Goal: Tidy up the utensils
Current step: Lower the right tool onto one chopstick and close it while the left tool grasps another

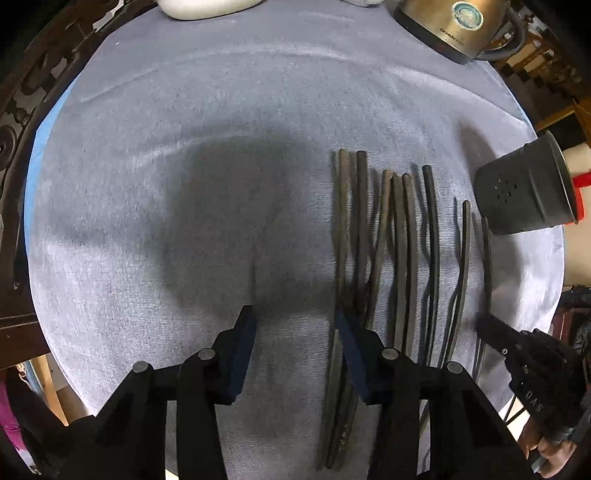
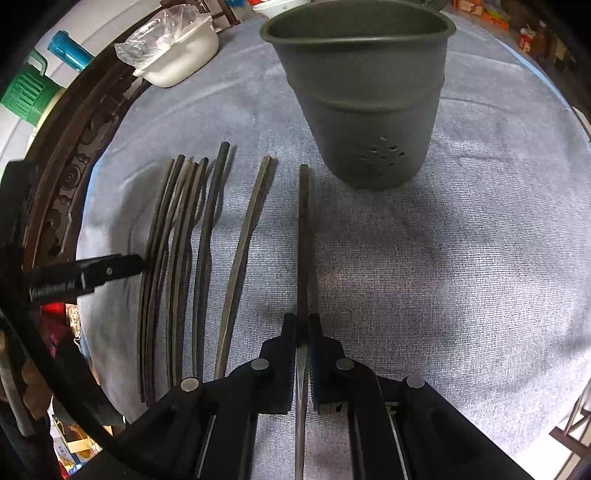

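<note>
Several dark chopsticks [image 1: 399, 236] lie side by side on the grey-blue tablecloth; they also show in the right wrist view [image 2: 184, 240]. A dark grey perforated utensil cup [image 2: 364, 96] stands upright beyond them; in the left wrist view it shows at the right [image 1: 524, 192]. My right gripper [image 2: 303, 328] is shut on a single chopstick [image 2: 303, 229], the rightmost one, which points toward the cup. My left gripper [image 1: 295, 321] is open and empty, low over the cloth at the left edge of the chopstick row.
A metal kettle [image 1: 458, 26] stands at the far right of the round table. A white dish [image 2: 177, 55] with clear plastic sits at the far left edge. The dark carved table rim [image 2: 62, 184] runs along the left. A red object [image 1: 576, 184] lies behind the cup.
</note>
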Demonstrator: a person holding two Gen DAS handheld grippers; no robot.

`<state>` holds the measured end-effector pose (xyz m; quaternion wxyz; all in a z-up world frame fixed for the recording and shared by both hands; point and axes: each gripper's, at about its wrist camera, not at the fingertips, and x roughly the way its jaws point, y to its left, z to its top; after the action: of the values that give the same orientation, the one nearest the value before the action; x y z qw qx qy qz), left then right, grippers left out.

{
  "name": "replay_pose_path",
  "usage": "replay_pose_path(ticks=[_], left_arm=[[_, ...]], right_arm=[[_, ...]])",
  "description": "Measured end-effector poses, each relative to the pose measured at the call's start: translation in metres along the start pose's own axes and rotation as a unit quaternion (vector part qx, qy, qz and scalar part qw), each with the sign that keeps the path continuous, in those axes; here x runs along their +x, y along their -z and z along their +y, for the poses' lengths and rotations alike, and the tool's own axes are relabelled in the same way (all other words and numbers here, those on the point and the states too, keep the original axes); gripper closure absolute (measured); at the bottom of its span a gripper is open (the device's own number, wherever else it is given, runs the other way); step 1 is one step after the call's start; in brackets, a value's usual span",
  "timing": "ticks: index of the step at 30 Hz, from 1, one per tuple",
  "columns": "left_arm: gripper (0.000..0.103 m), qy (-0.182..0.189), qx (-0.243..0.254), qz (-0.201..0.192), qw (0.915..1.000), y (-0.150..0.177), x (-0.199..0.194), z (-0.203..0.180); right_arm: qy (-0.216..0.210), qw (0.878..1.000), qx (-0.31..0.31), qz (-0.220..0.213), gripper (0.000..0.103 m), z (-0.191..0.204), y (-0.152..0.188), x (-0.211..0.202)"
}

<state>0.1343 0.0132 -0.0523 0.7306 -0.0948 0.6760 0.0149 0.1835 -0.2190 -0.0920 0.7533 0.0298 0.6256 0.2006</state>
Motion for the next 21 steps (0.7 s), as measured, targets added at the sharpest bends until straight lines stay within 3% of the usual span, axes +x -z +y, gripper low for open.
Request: replay_pose_path(ticks=[3,5,7,11,16,21], left_arm=[[0.059,0.000,0.002,0.006,1.0000,-0.008,0.001,-0.009],[0.069,0.004,0.001,0.013,0.9999,-0.014,0.005,-0.013],[0.087,0.009,-0.004,0.034,0.9994,-0.020,0.013,-0.015],[0.096,0.013,-0.004,0.036,0.9993,-0.028,0.016,-0.011],[0.098,0.018,0.018,0.061,0.9978,-0.031,0.016,0.002],[0.097,0.005,0.047,0.090,0.9948,-0.027,0.022,0.012]], right_arm=[[-0.004,1.000,-0.001,-0.002,0.095,-0.003,0.004,-0.002],[-0.006,1.000,-0.003,-0.002,0.095,-0.005,0.006,-0.003],[-0.008,1.000,-0.005,-0.002,0.095,-0.007,0.007,-0.003],[-0.012,1.000,-0.005,-0.002,0.094,-0.006,0.001,0.004],[-0.006,1.000,-0.014,0.009,0.094,-0.004,-0.002,0.000],[0.011,0.998,-0.039,0.054,0.094,0.003,-0.014,0.004]])
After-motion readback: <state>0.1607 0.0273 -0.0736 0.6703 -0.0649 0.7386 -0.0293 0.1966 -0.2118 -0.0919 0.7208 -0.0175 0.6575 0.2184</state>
